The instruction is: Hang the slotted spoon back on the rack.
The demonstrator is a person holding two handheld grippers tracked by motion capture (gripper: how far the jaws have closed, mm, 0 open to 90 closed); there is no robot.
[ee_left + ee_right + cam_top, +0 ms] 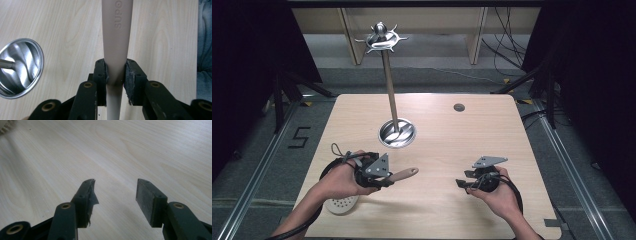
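One gripper (116, 75) clamping handle (116, 37), lettering legible

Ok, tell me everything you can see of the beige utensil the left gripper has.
The utensil has a smooth beige handle that looks like matte plastic or silicone, with embossed lettering. The left gripper is shut on the handle, which points right across the table. A white perforated head shows below the hand.

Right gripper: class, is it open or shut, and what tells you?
Open. In the right gripper view, the right gripper has its two jaws standing apart with bare wooden table showing between them and nothing held.
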